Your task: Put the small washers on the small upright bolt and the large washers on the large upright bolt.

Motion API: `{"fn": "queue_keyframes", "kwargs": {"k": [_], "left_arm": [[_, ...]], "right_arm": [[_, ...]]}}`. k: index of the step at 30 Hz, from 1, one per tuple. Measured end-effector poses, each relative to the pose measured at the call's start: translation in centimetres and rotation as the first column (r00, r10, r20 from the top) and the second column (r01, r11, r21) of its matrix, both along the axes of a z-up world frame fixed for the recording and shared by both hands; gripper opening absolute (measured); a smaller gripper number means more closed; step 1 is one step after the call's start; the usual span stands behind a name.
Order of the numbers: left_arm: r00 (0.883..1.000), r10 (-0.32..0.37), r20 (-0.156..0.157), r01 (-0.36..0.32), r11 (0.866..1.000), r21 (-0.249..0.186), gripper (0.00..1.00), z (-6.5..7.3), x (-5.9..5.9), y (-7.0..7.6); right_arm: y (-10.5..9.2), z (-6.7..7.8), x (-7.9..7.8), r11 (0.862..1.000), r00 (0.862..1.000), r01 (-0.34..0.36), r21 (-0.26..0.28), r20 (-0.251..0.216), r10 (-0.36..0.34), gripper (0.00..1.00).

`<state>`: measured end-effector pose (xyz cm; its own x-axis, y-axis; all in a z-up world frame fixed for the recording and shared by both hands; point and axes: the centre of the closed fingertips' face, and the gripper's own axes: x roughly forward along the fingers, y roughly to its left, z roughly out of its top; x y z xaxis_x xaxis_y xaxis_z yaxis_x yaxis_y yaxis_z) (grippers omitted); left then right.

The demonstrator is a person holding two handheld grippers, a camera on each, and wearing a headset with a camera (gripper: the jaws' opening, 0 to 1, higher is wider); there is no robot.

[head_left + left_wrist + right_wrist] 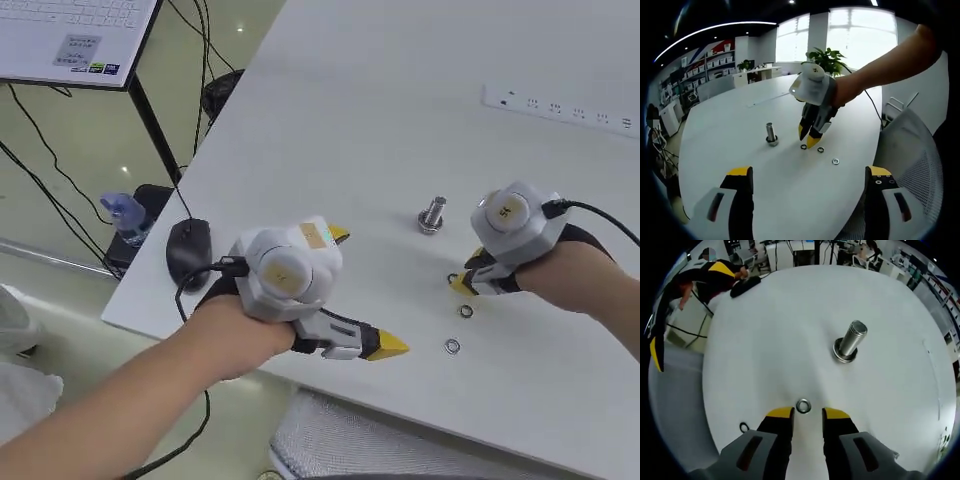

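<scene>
Standing head-down, bolt (pixel 850 342) threads up — right gripper (pixel 807 414) jaws parted near washer (pixel 803 406); left gripper (pixel 807 172) jaws wide.

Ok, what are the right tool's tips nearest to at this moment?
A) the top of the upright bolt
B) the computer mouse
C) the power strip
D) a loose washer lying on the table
D: in the right gripper view a washer lies flat on the table just ahead of the right tool, with the bolt standing well beyond it.
</scene>
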<state>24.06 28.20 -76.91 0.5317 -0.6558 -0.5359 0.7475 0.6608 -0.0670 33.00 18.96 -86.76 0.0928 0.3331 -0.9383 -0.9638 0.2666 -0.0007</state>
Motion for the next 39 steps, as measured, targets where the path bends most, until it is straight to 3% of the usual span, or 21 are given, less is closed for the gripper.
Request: {"fn": "queue_keyframes", "kwargs": {"k": [13,18,26,35,39], "left_arm": [[1.0,-0.008,-0.006,0.008,1.0,-0.003,0.91,0.0,-0.1,0.1],[1.0,-0.009,-0.008,0.009,1.0,-0.004,0.9,0.1,-0.1,0.1],[1.0,-0.01,-0.008,0.01,1.0,-0.006,0.89,0.2,-0.3,-0.1],[1.0,-0.003,-0.009,0.003,1.0,-0.006,0.89,0.3,-0.4,0.0],[1.0,0.0,-0.005,0.0,1.0,-0.006,0.89,0.3,-0.2,0.0]], "right_arm": [[0.1,-0.3,0.0,0.999,1.0,-0.019,-0.031,0.007,0.019,0.22],[0.5,-0.3,-0.4,0.996,0.999,-0.049,-0.073,0.011,0.05,0.15],[0.3,-0.3,-0.4,0.992,0.999,-0.046,-0.122,0.006,0.047,0.14],[-0.4,-0.1,-0.1,0.998,1.0,0.002,-0.07,-0.007,-0.002,0.13],[-1.4,0.7,-0.1,0.998,1.0,0.026,-0.06,-0.012,-0.027,0.13]]}}
